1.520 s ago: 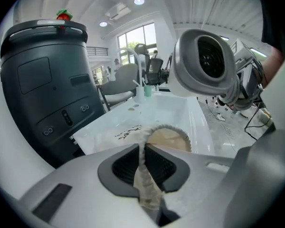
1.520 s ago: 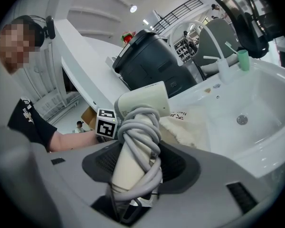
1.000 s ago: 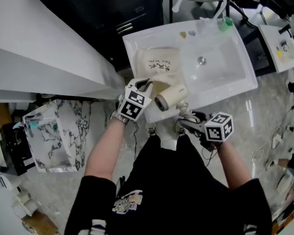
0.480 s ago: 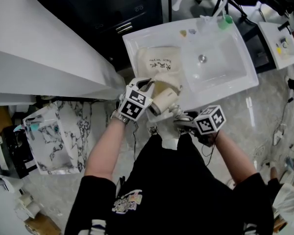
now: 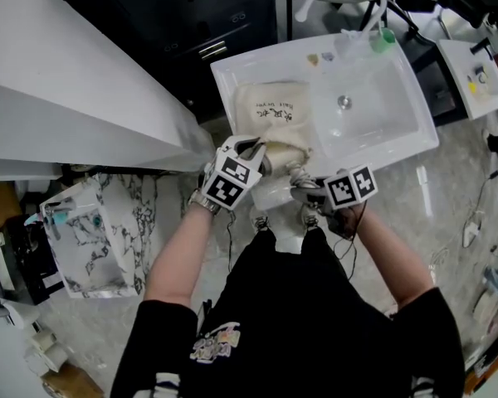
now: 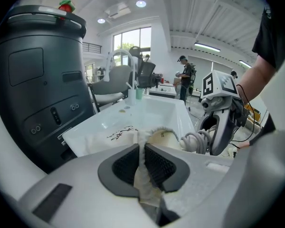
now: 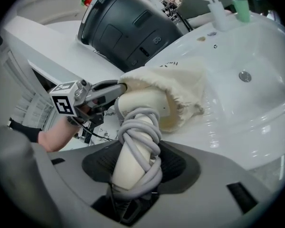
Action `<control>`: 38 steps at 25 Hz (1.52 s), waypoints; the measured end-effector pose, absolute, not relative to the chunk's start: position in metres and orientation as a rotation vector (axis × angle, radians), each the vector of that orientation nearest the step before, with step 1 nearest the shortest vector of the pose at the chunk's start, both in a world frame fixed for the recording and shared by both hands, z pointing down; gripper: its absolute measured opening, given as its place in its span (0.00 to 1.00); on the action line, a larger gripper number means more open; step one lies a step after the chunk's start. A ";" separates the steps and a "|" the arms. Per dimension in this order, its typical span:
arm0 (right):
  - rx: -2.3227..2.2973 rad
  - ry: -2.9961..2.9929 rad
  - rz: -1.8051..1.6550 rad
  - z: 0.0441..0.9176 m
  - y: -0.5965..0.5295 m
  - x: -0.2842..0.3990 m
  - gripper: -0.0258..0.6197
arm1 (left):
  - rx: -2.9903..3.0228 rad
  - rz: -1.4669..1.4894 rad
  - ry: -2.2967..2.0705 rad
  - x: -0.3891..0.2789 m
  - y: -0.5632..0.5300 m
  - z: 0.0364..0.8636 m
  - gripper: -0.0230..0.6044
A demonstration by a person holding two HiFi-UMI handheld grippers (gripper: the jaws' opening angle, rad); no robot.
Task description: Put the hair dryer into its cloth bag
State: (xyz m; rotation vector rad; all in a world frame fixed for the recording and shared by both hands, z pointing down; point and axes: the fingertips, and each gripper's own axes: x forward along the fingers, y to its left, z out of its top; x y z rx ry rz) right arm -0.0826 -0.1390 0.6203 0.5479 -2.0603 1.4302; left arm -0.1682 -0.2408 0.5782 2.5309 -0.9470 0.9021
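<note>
Dryer [image 7: 141,107] head now inside bag [image 7: 171,87]
Right gripper [image 7: 137,169], gripping the handle [image 7: 133,148], pushed it in; left gripper [image 6: 142,161] pinches the bag rim. Handle still to go.

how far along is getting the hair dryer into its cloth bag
Done: the left gripper pinches the rim of the cloth bag, holding its mouth open, and the nozzle end of the hair dryer is inside it. In hand: the right gripper is clamped on the cord-wrapped handle. Left: the rear of the barrel and the handle are outside, so the dryer needs pushing fully in.
</note>
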 end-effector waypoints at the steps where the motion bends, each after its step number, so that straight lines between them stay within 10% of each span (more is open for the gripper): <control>1: 0.563 -2.057 1.434 0.621 -0.142 -0.084 0.40 | 2.532 0.900 -0.944 -0.168 -0.241 0.578 0.09; 38: 1.099 -2.042 1.578 0.673 -0.269 -0.135 0.40 | 2.490 0.768 -0.839 -0.167 -0.225 0.576 0.09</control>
